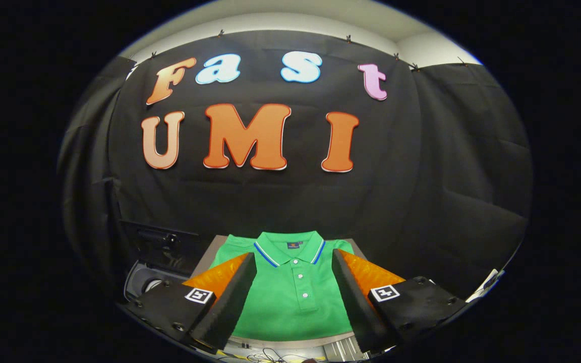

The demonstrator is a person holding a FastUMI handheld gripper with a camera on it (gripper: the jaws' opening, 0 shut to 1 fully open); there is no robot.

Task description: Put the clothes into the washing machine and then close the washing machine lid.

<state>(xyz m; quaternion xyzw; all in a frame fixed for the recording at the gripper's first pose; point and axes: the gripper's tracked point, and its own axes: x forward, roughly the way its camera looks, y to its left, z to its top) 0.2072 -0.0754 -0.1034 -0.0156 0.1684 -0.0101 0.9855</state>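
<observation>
**Hand-held gripper released above green polo, washer to one side**

Surroundings: a green polo shirt [293, 297] lay flat on the counter [210, 252], collar pointing away from the fingers, toward the black cloth wall [421, 191]. Collar had a blue-and-white stripe along its edge; placket w/ white buttons ran down the middle of the chest. Shirt covered most of the counter; only a pale strip of the surface showed at the near hem and a grey corner by the far shoulder.

Beside the counter, on the side of one finger, sat the washing machine [144, 282]: a light-coloured rim w/ a round opening partly visible, and a dark raised panel [162, 242] behind it, prob. the lid standing open, though too dark to be sure. Some cables [270, 357] lay at the near edge below the counter. A white object [487, 283] poked out at the far side; couldn't tell what it was.

Nothing lay betw. the fingers and the shirt; the way to the fabric was clear.

Pose: the hand-held gripper [293, 302] hung over the shirt's chest, pointing fwd and tilted down toward the counter. Its fingers [230, 297] were spread wide, one either side of the placket, gripping nothing. Whether the tips touched the cloth couldn't be told.
</observation>
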